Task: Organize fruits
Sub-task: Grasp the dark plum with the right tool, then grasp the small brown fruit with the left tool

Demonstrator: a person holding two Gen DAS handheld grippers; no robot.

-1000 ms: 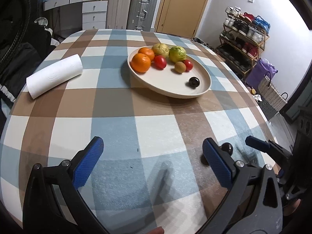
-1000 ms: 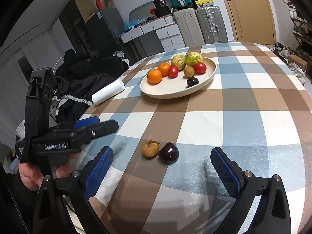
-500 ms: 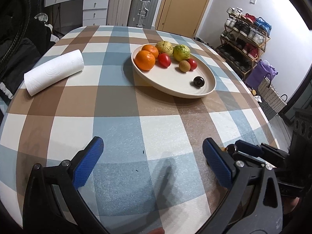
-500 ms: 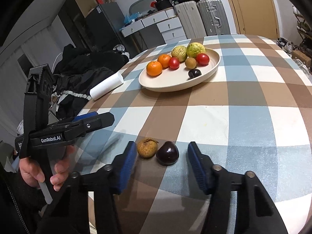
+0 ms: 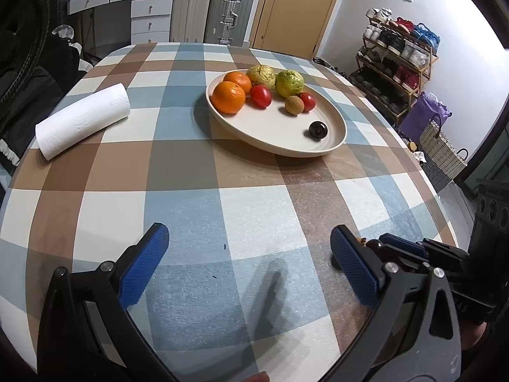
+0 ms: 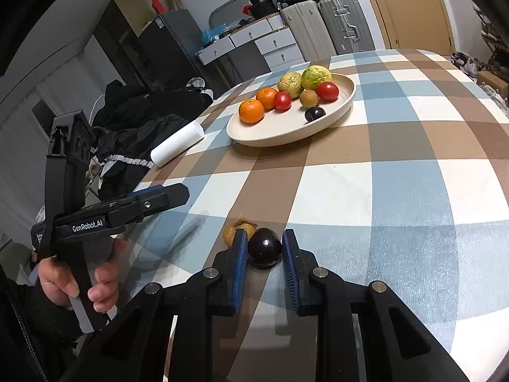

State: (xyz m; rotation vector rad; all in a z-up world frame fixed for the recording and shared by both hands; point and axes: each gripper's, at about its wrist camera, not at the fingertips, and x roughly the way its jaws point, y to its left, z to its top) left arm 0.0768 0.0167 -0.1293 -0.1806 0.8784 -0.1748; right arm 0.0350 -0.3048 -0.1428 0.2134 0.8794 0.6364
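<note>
Here the right tongs pinch the round dark plum, no long axis.

Oranges two, tomatoes two, plums two.

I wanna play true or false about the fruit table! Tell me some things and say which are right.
1. The right gripper is shut on the dark plum. True.
2. The paper towel roll stands upright. False: it lies on its side.
3. Two oranges sit on the plate. True.
4. The left gripper holds a tomato. False: it is open and empty.
5. The brown fruit is on the plate. False: it lies on the tablecloth beside the plum.
</note>
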